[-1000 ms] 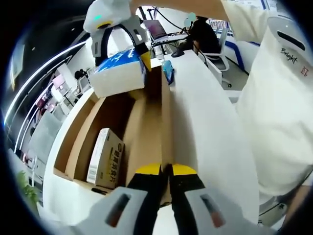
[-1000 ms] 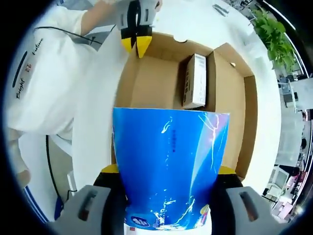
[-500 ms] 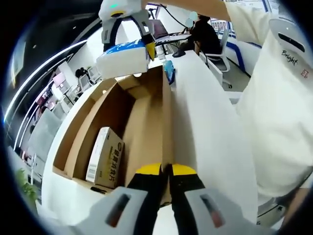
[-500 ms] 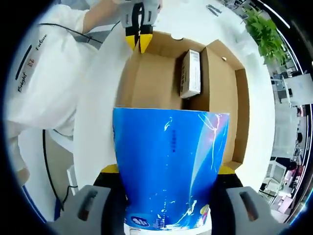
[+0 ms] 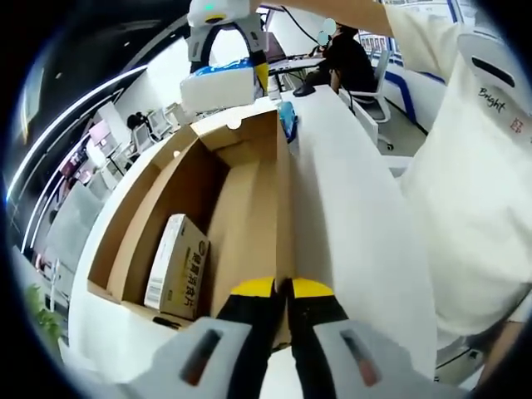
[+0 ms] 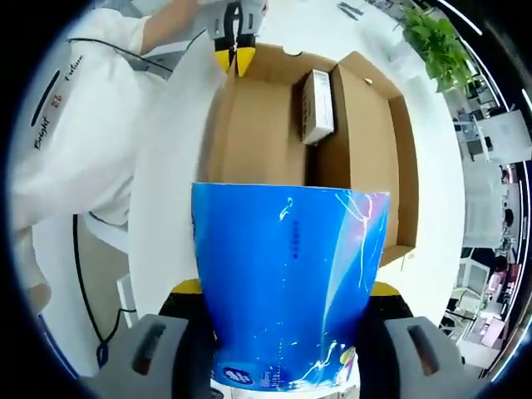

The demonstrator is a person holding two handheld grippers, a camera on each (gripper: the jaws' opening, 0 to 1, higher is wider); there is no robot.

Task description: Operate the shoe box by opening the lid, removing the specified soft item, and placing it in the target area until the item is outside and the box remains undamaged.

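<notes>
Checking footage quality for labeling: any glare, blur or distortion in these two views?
Left gripper view: strong fisheye bend along the shoe box wall, background office soft. Right gripper view: glare streaks on the blue soft pack, which blocks the lower half; box interior evenly lit, sharp.

Right gripper (image 5: 223,50) with blue tissue pack (image 6: 287,283) clamped has risen higher, from 12 o'clock over shoe box (image 5: 241,199) far end to beyond its far edge in left gripper view. In right gripper view, box has receded toward 12 o'clock and looks smaller under pack; left gripper (image 6: 235,58) has slid toward 12 o'clock with it
</notes>
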